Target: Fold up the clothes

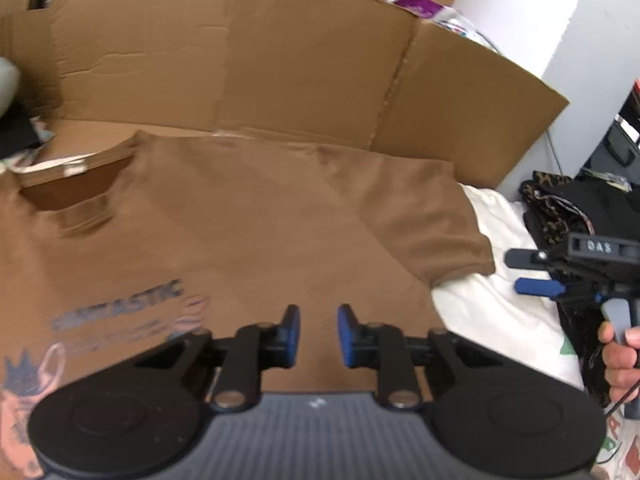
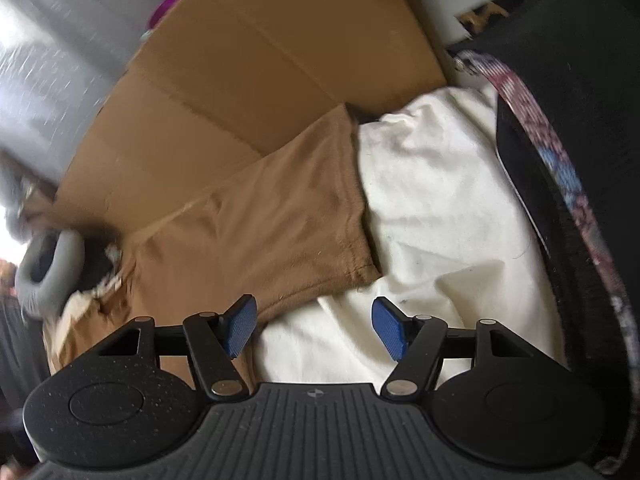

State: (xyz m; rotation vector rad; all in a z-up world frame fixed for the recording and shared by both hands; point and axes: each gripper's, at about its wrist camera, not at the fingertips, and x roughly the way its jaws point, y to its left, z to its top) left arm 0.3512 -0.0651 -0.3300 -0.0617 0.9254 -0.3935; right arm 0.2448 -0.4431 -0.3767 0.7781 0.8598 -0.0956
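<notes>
Brown T-shirt (image 1: 248,216) lay flat on the white sheet (image 1: 492,308); left gripper (image 1: 319,336) and right gripper (image 2: 314,330) both hovered, jaws apart, empty.

The T-shirt (image 1: 260,216) is soft matt brown cloth, its knit faintly fuzzy, with a flat print (image 1: 120,308) in dull blue and pink across the chest. Behind the T-shirt stands a cardboard sheet (image 1: 300,64), matt brown paperboard, creased and dented. Beside the T-shirt's sleeve lies a sheet (image 2: 440,200) of cream cloth, matt and rumpled. The left gripper (image 1: 318,334) is matt black plastic with ribbed grey plastic at its base; its pads (image 1: 293,330) are blue and look rubbery. The right gripper (image 2: 312,330) shows the same speckled black plastic, shiny metal pivot pins (image 2: 226,388), and blue pads (image 2: 390,332) with a fine rough grain.
</notes>
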